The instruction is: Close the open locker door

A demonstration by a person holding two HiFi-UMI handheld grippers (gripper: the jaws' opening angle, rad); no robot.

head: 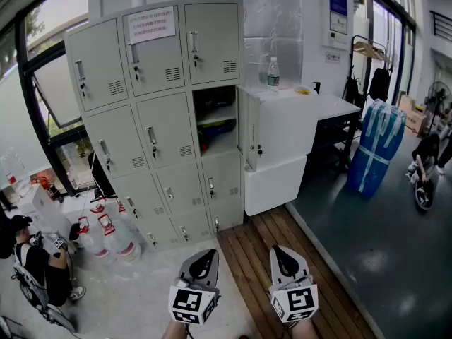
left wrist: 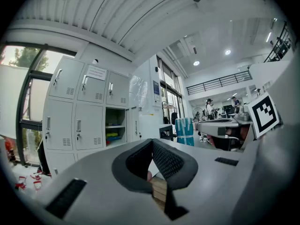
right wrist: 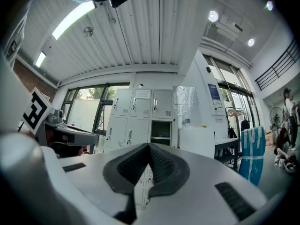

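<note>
1. Underfoot, wooden planks (head: 258, 256) leading from the near edge toward the lockers, flanked by pale floor on the left and dark floor on the right. Ample room to walk straight ahead.
2. Nearest, held low and side by side: left gripper (head: 203, 263) and right gripper (head: 286, 261). Both closed tight on nothing, probably kept that way to push rather than grasp.
3. Left of the path, clustered on the floor against the lockers' foot: water jugs (head: 106, 235), clear of the walking line.
4. Farther on, well apart from both grippers: locker bank (head: 162, 119). In its right column, second row down, open locker door (head: 248, 129), hinged on the right and swung out toward the near side.
5. Just right of that door: white cabinet (head: 289, 136), crowding that side. Likely best met at the door's near free edge and swept left and away.
</note>
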